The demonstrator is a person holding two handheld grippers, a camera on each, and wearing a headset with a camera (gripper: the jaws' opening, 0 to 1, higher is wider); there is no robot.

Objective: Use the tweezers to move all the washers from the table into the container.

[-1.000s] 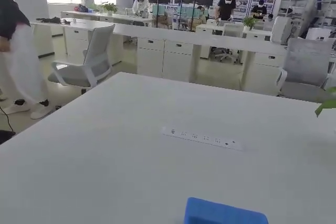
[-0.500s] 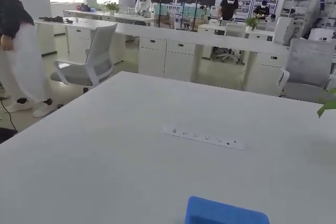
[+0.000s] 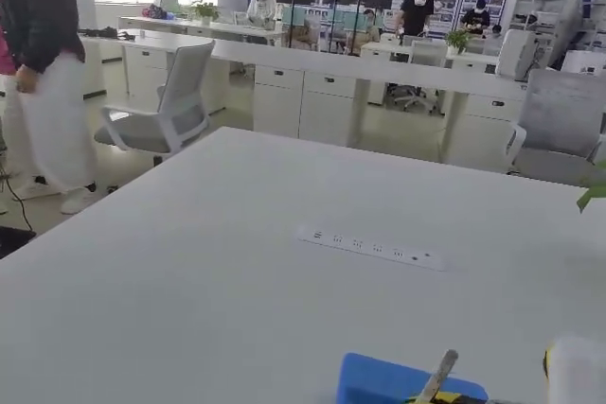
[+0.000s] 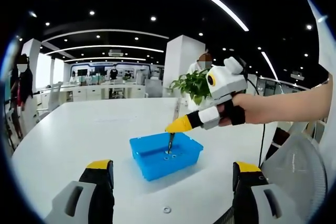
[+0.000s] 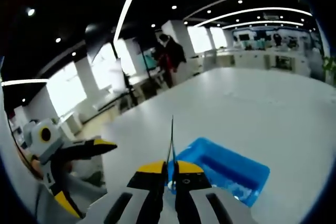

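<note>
Over the white table, holding the tweezers in the right gripper, jaws pinched tight on them. Pointing the tweezer tips down into the blue container, close to its floor; touching it or not, impossible to tell. Looking down on a few washers lying inside the container and a loose washer lying on the table just in front of it, on the side of the left gripper. Spreading the left gripper's jaws wide, gripping nothing, facing the container from its near side. Wrapping a hand around the right gripper, in front of a potted plant. Glimpsing, in the head view, a power strip set in the table beyond the container, and a person in a dark top standing off the table's left side.
</note>
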